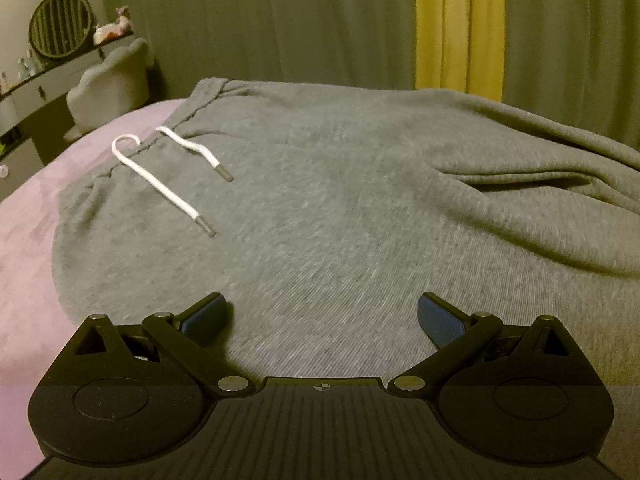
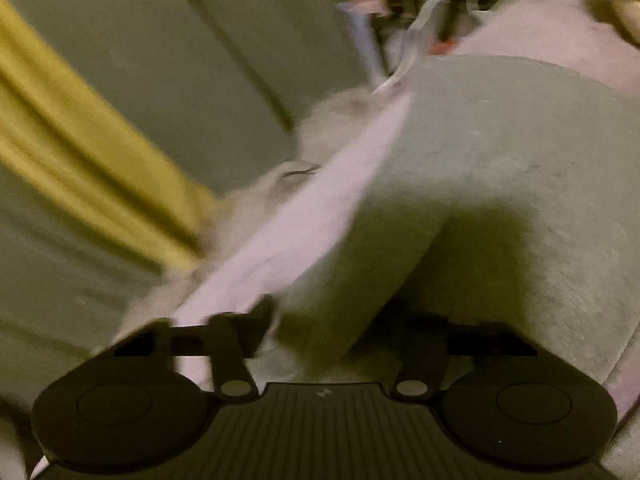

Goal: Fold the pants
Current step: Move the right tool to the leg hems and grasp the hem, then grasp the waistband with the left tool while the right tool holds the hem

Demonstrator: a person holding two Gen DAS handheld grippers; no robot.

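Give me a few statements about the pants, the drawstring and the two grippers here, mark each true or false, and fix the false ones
1. The pants are grey. True.
2. The left gripper is shut on the fabric. False: its jaws stand wide apart above the pants, holding nothing.
3. The white drawstring lies loose on the pants near the waistband. True.
4. The pants lie on a green sheet. False: the bed cover under them is pinkish-purple.
5. The right wrist view is sharp. False: it is motion-blurred, so whether the right gripper is gripping the grey cloth cannot be told.
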